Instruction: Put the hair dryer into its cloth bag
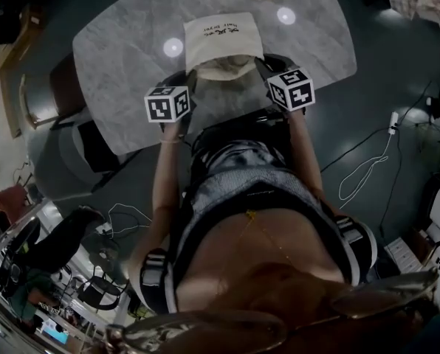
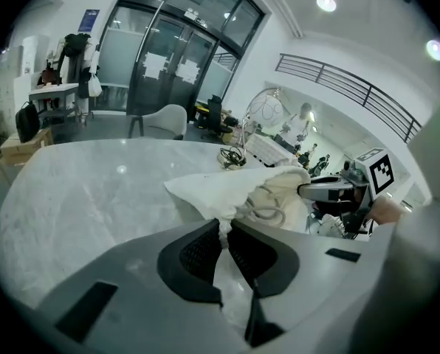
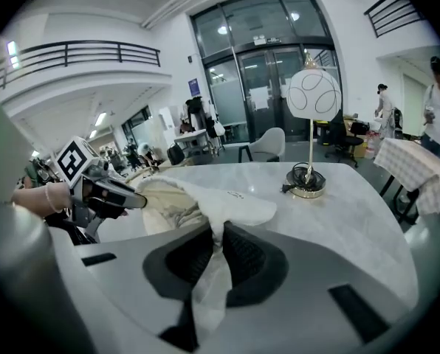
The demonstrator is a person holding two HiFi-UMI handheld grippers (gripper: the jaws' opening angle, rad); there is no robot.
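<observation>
Now, the hair dryer itself does not show as a clear shape. All you get is a loop of grey cord (image 2: pixel 269 213) and a pale bulk inside the open mouth of the cloth bag (image 1: pixel 221 39), so it is probably in there already. The bag lies on the marble table (image 1: pixel 117 57) with its long axis running straight away from you. Its printed closed end is far and its mouth faces your chest, at the table's near edge.

Your left gripper (image 1: pixel 191 78) is clamped on the mouth's left corner, a fold of the cream cloth pinched tight between its pads. Your right gripper (image 1: pixel 259 65) is pinching the right corner the same way, with cloth trailing below its jaws. The mouth is stretched between them and neither hand is nearer than the other.

Both forearms reach forward side by side, with the grippers angled down and marker cubes on top. Whatever comes next turns on that mouth staying wide and level between your two grips.
</observation>
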